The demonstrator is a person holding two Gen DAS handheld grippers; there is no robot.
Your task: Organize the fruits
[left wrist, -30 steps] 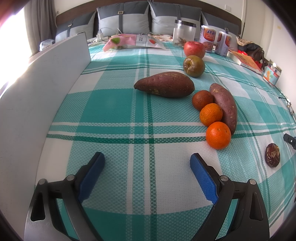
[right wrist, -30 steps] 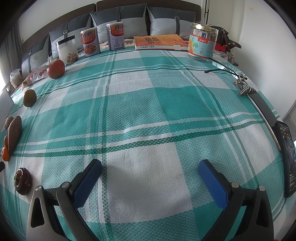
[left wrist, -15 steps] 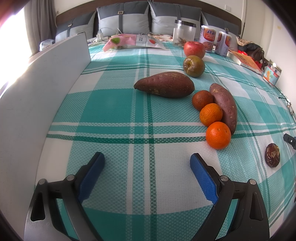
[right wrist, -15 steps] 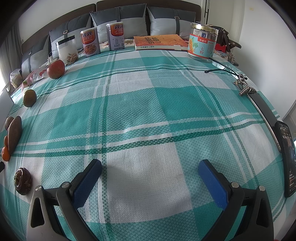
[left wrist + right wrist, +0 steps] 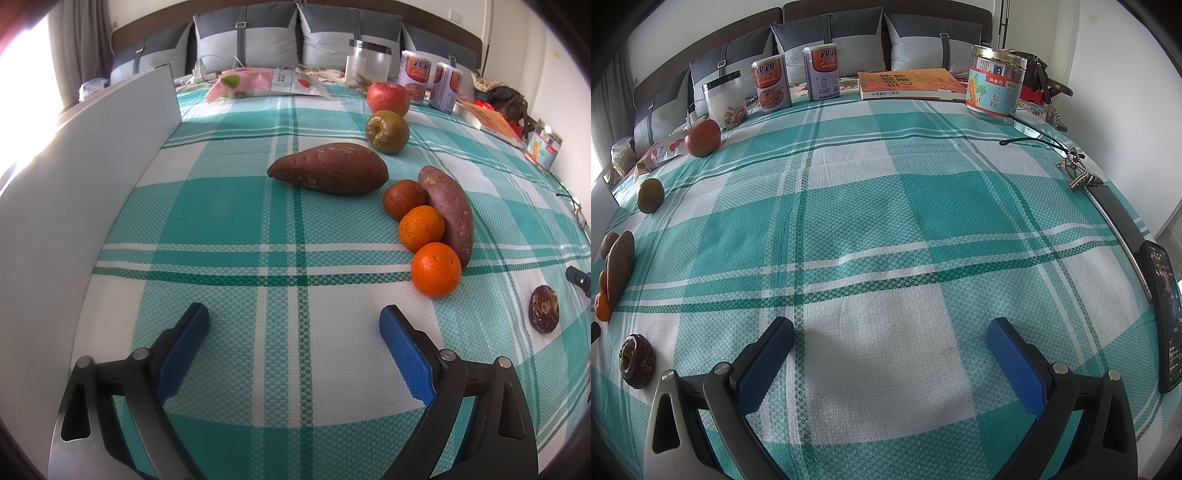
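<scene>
In the left wrist view, my left gripper (image 5: 293, 319) is open and empty over the green plaid cloth. Ahead of it lie a large sweet potato (image 5: 328, 168), a second sweet potato (image 5: 448, 212), three oranges in a row (image 5: 436, 269), a greenish-brown apple (image 5: 386, 131) and a red apple (image 5: 388, 96). A dark wrinkled fruit (image 5: 543, 309) lies at the right. My right gripper (image 5: 890, 332) is open and empty over bare cloth; the wrinkled fruit (image 5: 638, 360) lies to its left, the other fruits along the left edge.
A white board (image 5: 74, 177) stands along the left. Snack bags (image 5: 258, 83), a clear jar (image 5: 724, 100), two cans (image 5: 796, 79), a book (image 5: 910, 84) and a tin (image 5: 995, 88) line the far side. Glasses (image 5: 1034, 138), a belt (image 5: 1108, 210) and a phone (image 5: 1163, 317) lie at the right.
</scene>
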